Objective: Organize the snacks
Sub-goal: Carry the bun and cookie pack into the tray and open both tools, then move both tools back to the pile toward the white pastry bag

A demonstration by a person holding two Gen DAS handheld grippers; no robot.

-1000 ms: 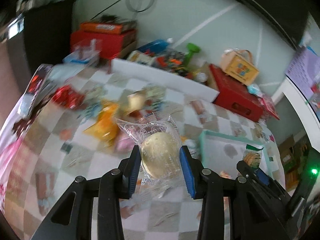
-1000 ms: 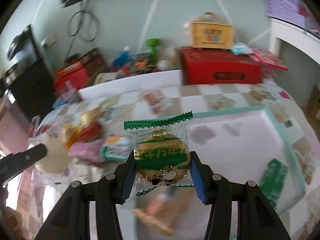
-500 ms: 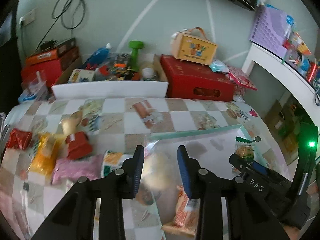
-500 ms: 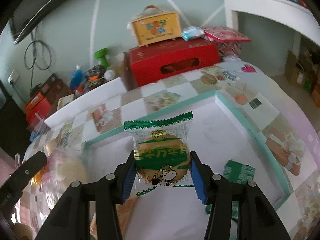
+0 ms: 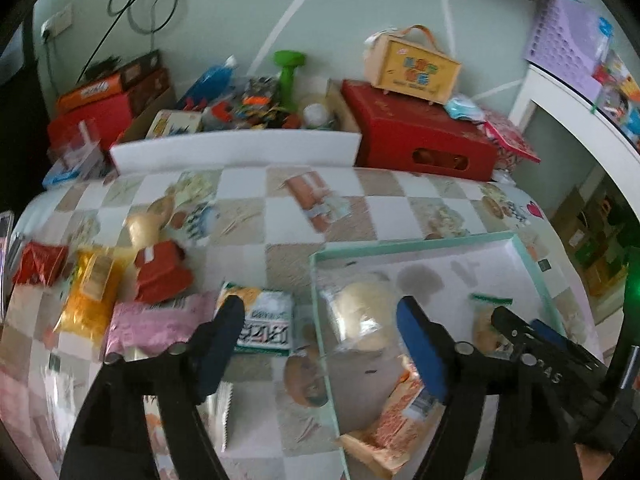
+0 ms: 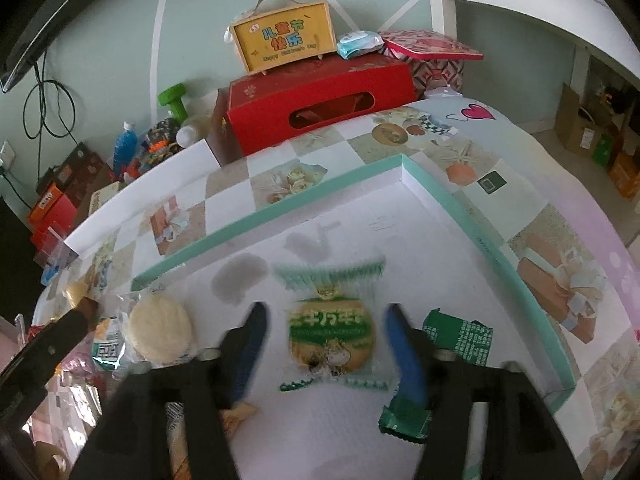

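Note:
In the left wrist view my left gripper (image 5: 318, 312) hangs over the left end of the teal-rimmed white tray (image 5: 400, 243). Its jaws are opening, and the pale round cake in clear wrap (image 5: 362, 316) lies loose between them on the tray floor. In the right wrist view my right gripper (image 6: 326, 312) is also opening. The green-wrapped biscuit (image 6: 332, 336) sits blurred between its blue pads, free of both. The cake (image 6: 160, 328) lies to its left, beside a left gripper finger (image 6: 48, 344). The right gripper (image 5: 528, 340) appears at the left view's right side.
An orange packet (image 5: 400, 412) and a dark green packet (image 6: 460, 336) also lie in the tray. Left of the tray sit several snacks: red (image 5: 160, 272), yellow (image 5: 90, 292), pink (image 5: 156, 320) and green-white (image 5: 264, 324). A red box (image 6: 320, 96) and white board (image 5: 236, 148) stand behind.
Both grippers swung right over the tray and dropped slightly. Each then opened and let go of its packet, which now lies on the tray floor.

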